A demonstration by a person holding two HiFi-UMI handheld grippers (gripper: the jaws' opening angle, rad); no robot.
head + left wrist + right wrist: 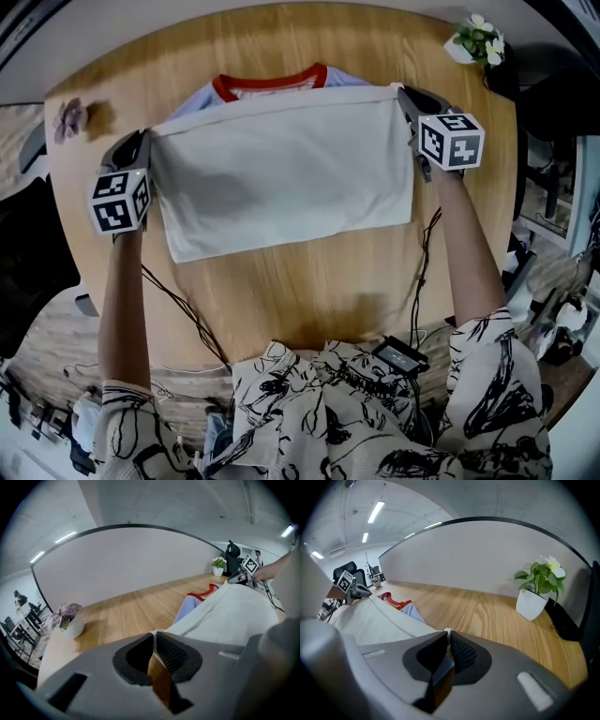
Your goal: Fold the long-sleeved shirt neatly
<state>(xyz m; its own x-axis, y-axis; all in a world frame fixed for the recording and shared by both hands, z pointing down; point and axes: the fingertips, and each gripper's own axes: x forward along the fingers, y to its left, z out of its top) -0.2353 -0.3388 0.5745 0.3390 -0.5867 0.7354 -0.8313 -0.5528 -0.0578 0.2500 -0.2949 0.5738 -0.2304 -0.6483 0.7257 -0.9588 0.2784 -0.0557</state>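
**Both my tongs pinch the shirt**

The white shirt [281, 178] is on the round wooden table [309, 300], on the far half from me. Its front part is doubled over, and the top edge of that fold is pulled straight between my two tongs.

My left tongs [143, 142] are closed on the left corner of that edge. My right tongs [405, 97] are closed on the right corner. In each gripper view I see a thin bit of white cloth squeezed between the jaws.

The red collar [272, 82] peeks out just behind the edge I hold, with pale blue cloth on both sides of it.

A little plant [478, 39] in a white pot stands at the far right of the table, near my right tongs. A pot of dried flowers [70, 119] stands at the far left, near my left tongs.
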